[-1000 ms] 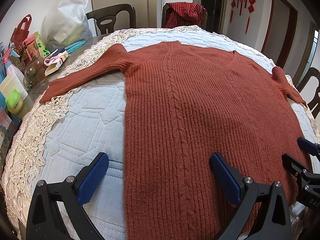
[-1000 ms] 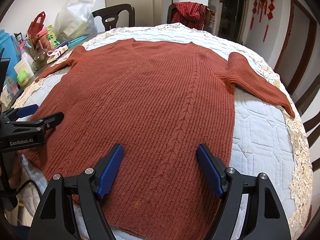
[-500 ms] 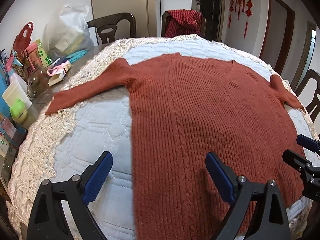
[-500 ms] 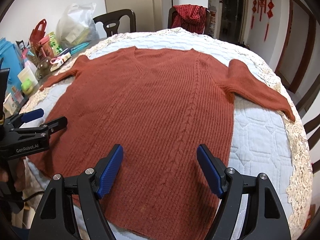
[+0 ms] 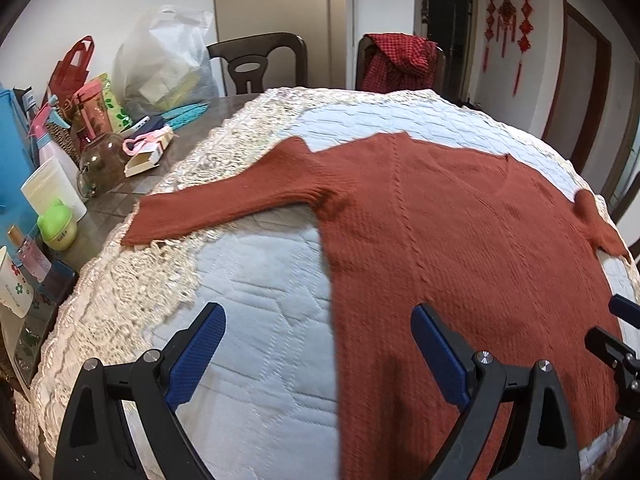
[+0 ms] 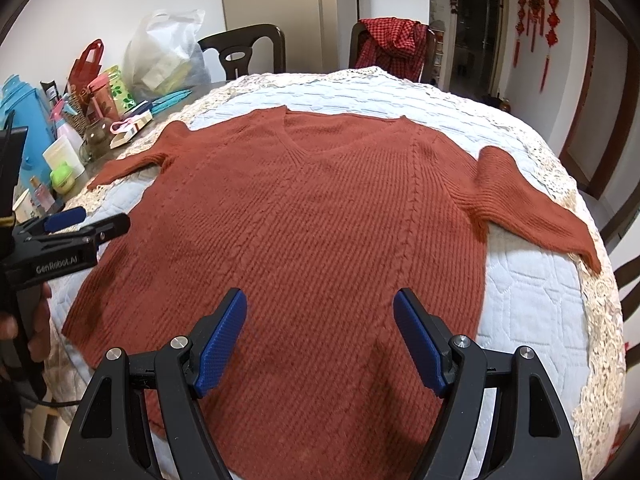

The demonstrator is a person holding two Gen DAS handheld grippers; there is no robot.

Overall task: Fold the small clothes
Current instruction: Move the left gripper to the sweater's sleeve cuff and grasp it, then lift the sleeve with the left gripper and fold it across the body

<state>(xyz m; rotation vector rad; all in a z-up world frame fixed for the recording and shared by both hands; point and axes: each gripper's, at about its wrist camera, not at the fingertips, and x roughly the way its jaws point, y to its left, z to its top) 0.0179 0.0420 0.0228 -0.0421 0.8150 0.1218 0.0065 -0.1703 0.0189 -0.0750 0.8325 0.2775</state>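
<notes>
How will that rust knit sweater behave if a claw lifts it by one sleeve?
Probably floppy: the sweater lies flat and limp on the quilted cover, sleeves spread, so the sleeve would likely rise first and drag the body after. The thick ribbed knit suggests some weight and stretch. Its fuzzy surface should grip the ridged blue pads, so slipping seems unlikely.

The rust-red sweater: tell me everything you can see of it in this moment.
The rust-red sweater is a ribbed knit with a V-neck and two cable columns down the front. It lies flat and unfolded, face up, on the quilted cloth, both sleeves spread outward onto the lace border. Nothing grips it.
</notes>
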